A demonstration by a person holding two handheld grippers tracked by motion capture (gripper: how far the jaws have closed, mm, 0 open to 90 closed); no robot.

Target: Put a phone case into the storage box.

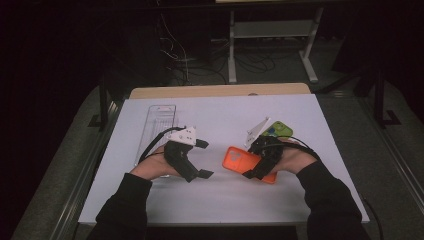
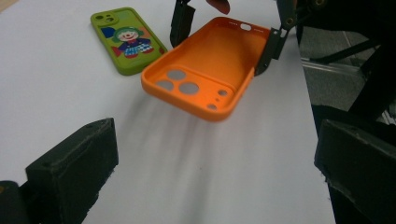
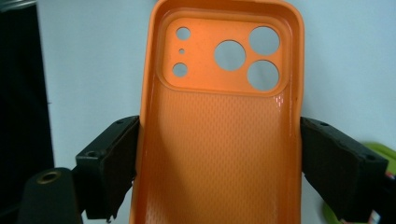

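Two phone cases are out; my right gripper [image 1: 257, 162] clamps the orange case [image 3: 219, 135] by its long edges, lifted off the white table [image 1: 220, 195], hollow side up; my left gripper [image 1: 197, 159] waits wide apart, empty, to receive it; the green case [image 2: 127, 41] lies flat beyond.

orange phone case [image 3: 219, 140]: lower end cut off by the bottom edge in the right gripper view; in the high view the right gripper [image 1: 257, 162] hides its middle.
green phone case [image 1: 280, 130]: half hidden behind the right gripper's grey plate.
clear tray [image 1: 157, 125]: contents too faint to tell.
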